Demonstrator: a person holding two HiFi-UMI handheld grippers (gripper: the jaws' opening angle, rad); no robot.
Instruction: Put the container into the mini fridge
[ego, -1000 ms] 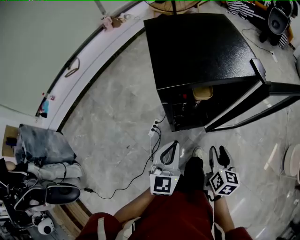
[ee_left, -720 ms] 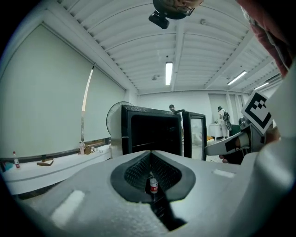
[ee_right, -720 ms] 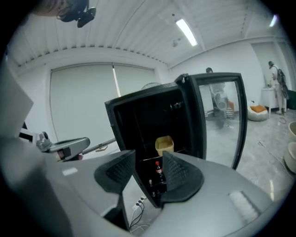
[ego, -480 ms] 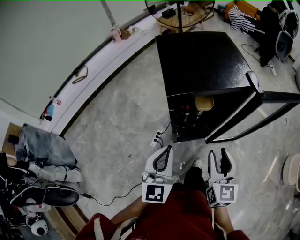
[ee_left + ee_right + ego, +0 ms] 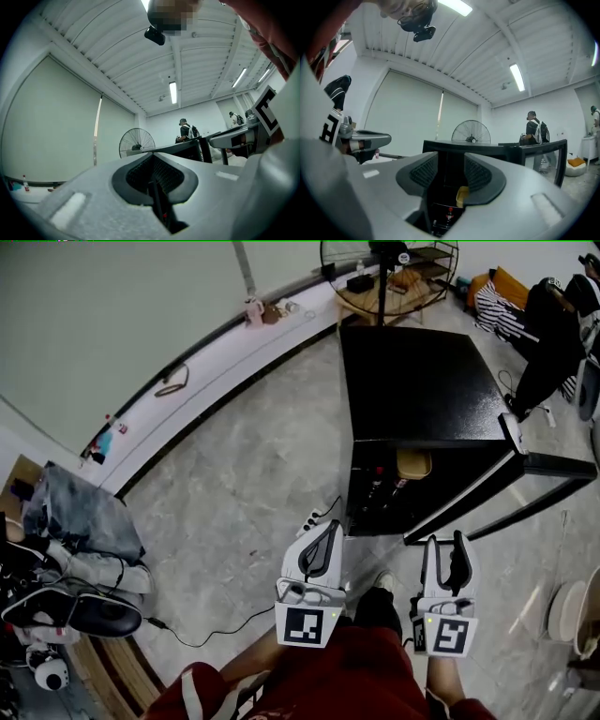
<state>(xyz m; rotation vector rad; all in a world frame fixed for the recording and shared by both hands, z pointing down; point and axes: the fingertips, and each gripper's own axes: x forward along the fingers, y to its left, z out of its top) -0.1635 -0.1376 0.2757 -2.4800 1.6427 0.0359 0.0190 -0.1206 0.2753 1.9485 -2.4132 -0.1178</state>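
Under you, the floor (image 5: 234,474): grey marbled tile. On it you have:
- black mini fridge (image 5: 422,390), door swung open to your right
- white power strip (image 5: 311,519), just beside the fridge's left front corner
- black cable (image 5: 202,643), trailing toward your left
- grey fabric bundle (image 5: 80,521), well apart at far left

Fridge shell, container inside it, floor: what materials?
Mini fridge: black with a dull sheen, likely painted sheet metal. Container: tan, matte, plastic or paper fibre; too small to tell. Floor: grey, veined, glossy, looks like polished stone or tile.
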